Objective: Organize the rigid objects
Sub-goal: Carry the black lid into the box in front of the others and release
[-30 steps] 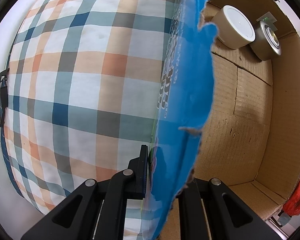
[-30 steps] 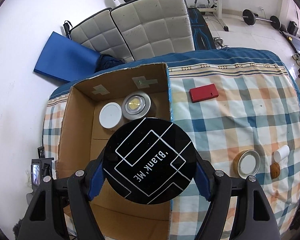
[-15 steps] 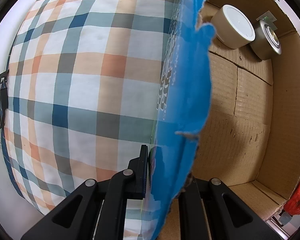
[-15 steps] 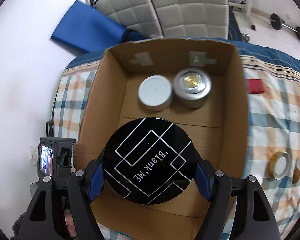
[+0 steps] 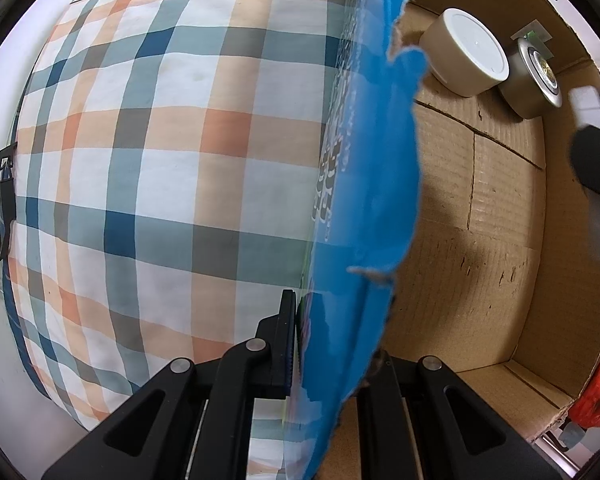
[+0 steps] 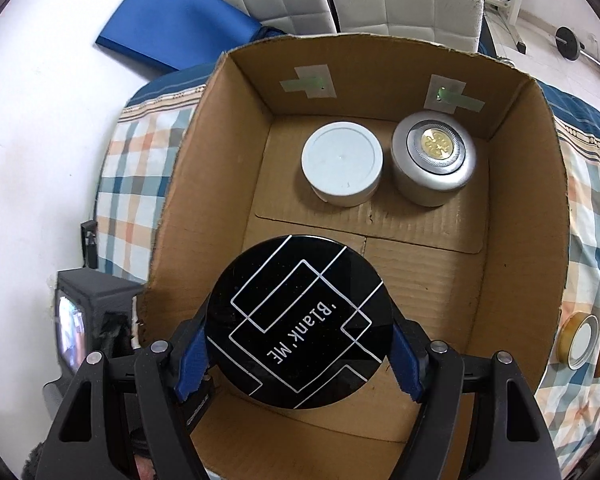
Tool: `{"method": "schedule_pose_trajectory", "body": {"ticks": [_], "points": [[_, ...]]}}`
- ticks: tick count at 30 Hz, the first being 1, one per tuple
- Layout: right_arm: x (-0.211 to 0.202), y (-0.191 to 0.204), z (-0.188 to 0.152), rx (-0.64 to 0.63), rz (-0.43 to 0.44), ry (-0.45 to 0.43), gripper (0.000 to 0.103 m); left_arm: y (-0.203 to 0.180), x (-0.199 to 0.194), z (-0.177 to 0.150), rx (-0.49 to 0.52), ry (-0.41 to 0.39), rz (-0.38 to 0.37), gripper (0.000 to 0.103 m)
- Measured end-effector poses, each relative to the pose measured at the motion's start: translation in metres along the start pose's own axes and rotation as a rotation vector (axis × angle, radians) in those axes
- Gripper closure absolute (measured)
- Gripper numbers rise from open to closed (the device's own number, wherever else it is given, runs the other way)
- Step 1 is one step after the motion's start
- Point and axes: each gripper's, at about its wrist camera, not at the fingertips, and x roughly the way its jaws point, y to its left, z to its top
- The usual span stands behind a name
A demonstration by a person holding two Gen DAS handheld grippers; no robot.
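Left gripper [image 5: 332, 344] clamped on the cardboard box [image 6: 188, 184] wall steadies it; right gripper [image 6: 300, 356], gripping the black round tin [image 6: 300, 320] above the box floor, should seat it flat before the white tin [image 6: 342, 164] and silver tin [image 6: 434, 160]

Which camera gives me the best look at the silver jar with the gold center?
The right wrist view: the silver jar sits in full, top-down, beside the white jar. The left wrist view shows only its tilted edge at the frame's rim.
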Motion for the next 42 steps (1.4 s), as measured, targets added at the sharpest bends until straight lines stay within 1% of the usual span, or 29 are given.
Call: {"method": "schedule_pose_trajectory", "body": {"ticks": [11,16,19,21,23,25,26,28,33,35,40,42], "points": [[0.036,0.000,0.016,0.037,-0.052,0.049,0.025,-0.004,0.000,0.001,0.008,0.000,0.003,0.096],[0.043,0.002,0.020,0.033,-0.081,0.048,0.025,-0.005,0.000,0.000,0.011,-0.001,0.004,0.096],[0.048,0.004,0.024,0.033,-0.090,0.063,0.025,-0.005,0.000,0.000,0.012,0.000,0.003,0.096],[0.052,0.003,0.027,0.047,-0.083,0.073,0.024,-0.005,0.000,0.000,0.012,0.000,0.004,0.096],[0.055,0.002,0.028,0.050,-0.093,0.082,0.022,-0.005,0.000,0.000,0.014,0.000,0.005,0.096],[0.055,0.002,0.028,0.051,-0.111,0.087,0.007,-0.005,0.001,0.000,0.014,0.000,0.005,0.095],[0.053,0.002,0.028,0.051,-0.117,0.081,0.006,-0.005,0.001,-0.001,0.014,0.000,0.004,0.095],[0.051,0.001,0.027,0.057,-0.139,0.079,0.000,-0.005,0.001,-0.001,0.014,0.001,0.004,0.095],[0.041,0.001,0.025,0.057,-0.176,0.061,0.000,-0.007,0.002,-0.002,0.018,0.000,0.010,0.095],[0.037,0.001,0.025,0.059,-0.204,0.049,0.000,-0.008,0.002,-0.002,0.016,0.000,0.009,0.095],[0.023,-0.003,0.021,0.080,-0.190,0.010,0.000,-0.009,0.000,-0.001,0.012,0.001,0.008,0.095],[0.017,-0.005,0.018,0.071,-0.209,-0.007,0.000,-0.007,-0.003,-0.001,0.009,-0.001,0.011,0.095]]}}
